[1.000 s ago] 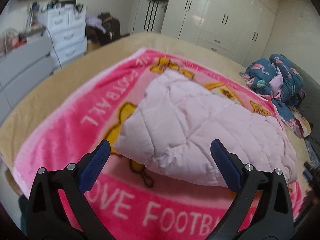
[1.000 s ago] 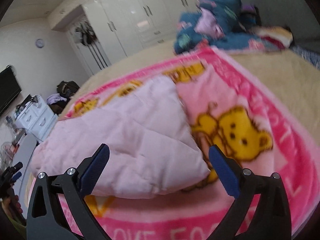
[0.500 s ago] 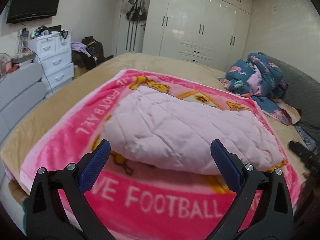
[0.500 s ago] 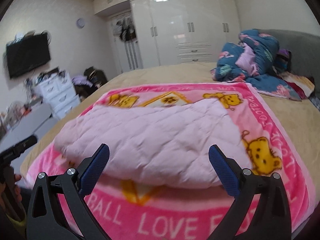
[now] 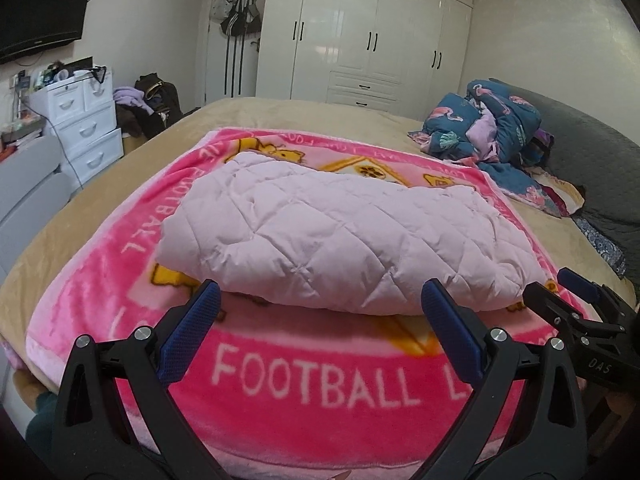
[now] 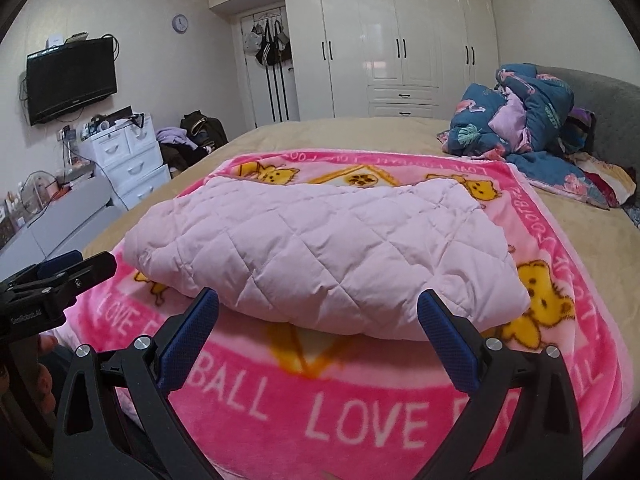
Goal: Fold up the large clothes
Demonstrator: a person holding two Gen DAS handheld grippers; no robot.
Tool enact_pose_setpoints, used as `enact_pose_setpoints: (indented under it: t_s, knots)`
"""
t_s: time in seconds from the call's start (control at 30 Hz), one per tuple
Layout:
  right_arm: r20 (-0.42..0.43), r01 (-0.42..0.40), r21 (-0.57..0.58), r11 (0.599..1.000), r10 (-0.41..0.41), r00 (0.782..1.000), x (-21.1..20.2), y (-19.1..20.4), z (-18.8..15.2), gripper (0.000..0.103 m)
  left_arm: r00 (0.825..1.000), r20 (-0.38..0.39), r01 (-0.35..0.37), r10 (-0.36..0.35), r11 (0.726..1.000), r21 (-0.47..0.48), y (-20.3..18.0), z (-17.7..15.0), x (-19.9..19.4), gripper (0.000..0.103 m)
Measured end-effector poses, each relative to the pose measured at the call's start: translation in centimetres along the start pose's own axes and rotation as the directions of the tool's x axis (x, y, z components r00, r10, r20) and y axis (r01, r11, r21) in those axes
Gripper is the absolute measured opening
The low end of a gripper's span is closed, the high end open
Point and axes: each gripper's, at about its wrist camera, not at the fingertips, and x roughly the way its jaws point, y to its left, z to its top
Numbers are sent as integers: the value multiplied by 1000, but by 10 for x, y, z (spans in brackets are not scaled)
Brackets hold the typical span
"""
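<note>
Quilted pink, the padded garment (image 5: 344, 240) lies folded into a thick bundle on the pink blanket (image 5: 312, 384) spread over the bed (image 6: 360, 132). My left gripper (image 5: 320, 324) and right gripper (image 6: 318, 326) both hover just short of its near edge, jaws spread wide and holding nothing. I judge the fold nearly done. The risk from here is the puffy filling: if I pinch only the top layer, the bundle may spring open, or drag the slippery blanket underneath along with it.
</note>
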Motion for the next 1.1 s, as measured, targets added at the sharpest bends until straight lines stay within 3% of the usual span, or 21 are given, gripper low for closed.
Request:
enact_pose_setpoints:
  t_s: [1.1]
  knots:
    - [-25,-40,13,999,40,999,3,3,-4,99,999,-6,-39,39,999,-20,4,0,-5,94]
